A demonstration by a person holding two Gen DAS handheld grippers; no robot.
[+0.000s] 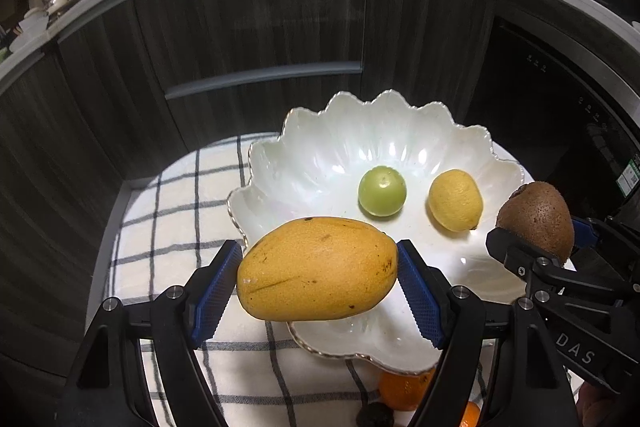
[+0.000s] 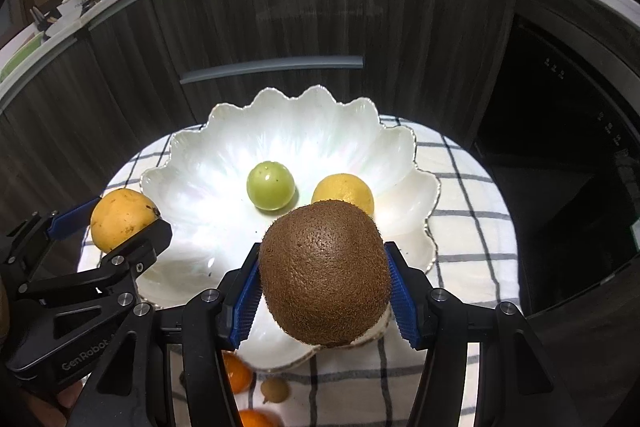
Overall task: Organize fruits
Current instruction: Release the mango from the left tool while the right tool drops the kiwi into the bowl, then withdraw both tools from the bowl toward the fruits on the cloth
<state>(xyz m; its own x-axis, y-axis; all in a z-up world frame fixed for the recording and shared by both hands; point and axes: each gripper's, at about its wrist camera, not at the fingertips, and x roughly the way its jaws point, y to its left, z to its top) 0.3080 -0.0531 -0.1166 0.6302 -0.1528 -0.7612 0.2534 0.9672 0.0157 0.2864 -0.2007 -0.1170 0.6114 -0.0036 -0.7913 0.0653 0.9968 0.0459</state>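
Gripping a mango (image 1: 316,269) and kiwi (image 2: 325,273), hand-held grippers overhang a checked cloth (image 1: 176,223) before dark cabinets (image 1: 248,23).

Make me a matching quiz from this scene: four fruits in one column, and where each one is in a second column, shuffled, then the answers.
Column one:
1. mango
2. kiwi
3. lemon
4. orange fruit

Column two:
A. lying in the white scalloped bowl beside the green round fruit
B. held between the right gripper's fingers
C. on the checked cloth, partly hidden below the bowl's near rim
D. held between the left gripper's fingers

Pairs: 1-D, 2-B, 3-A, 4-C
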